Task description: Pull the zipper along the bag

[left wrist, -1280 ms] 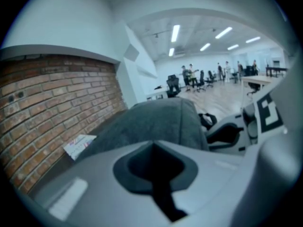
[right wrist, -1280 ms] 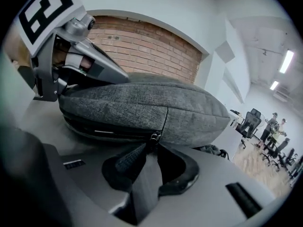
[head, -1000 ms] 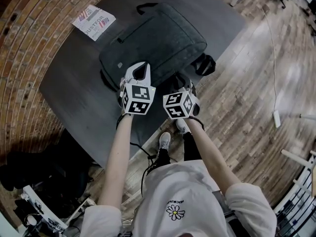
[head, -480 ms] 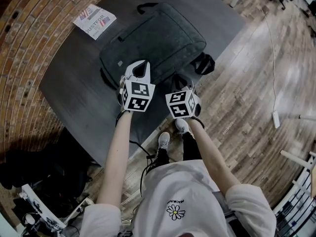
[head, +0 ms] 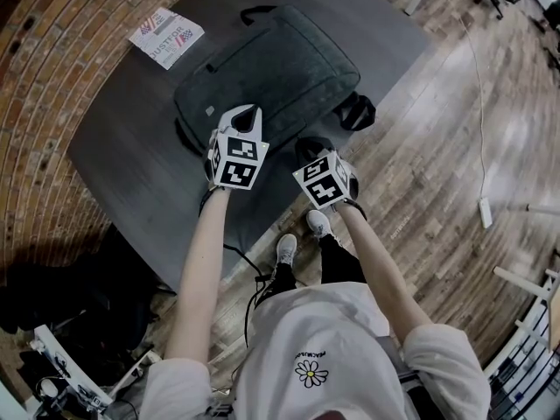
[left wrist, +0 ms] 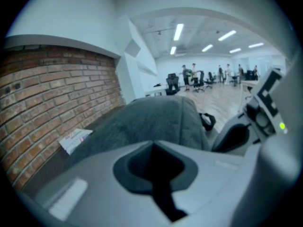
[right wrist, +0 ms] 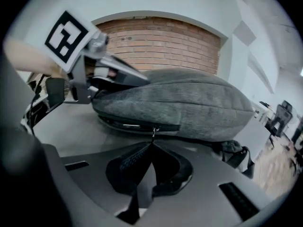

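A dark grey laptop bag (head: 267,73) lies flat on the dark table (head: 131,156). My left gripper (head: 249,116) is shut, with its tips against the bag's near left end, as the right gripper view also shows of the left gripper (right wrist: 137,79). In the left gripper view the shut left gripper (left wrist: 154,144) points over the bag's top (left wrist: 156,122). My right gripper (right wrist: 151,143) is at the bag's near side seam, shut on the small metal zipper pull (right wrist: 152,132). Left of the pull the zipper (right wrist: 123,124) gapes open. In the head view the marker cube hides the tips of the right gripper (head: 311,145).
A printed card (head: 166,35) lies at the table's far left, by the brick wall. The bag's black strap (head: 357,112) hangs over the right table edge above the wooden floor (head: 437,147). The person's feet (head: 302,234) stand at the near edge.
Both grippers have shifted slightly away from the person and to the left, and the bag has slid a little left with them.
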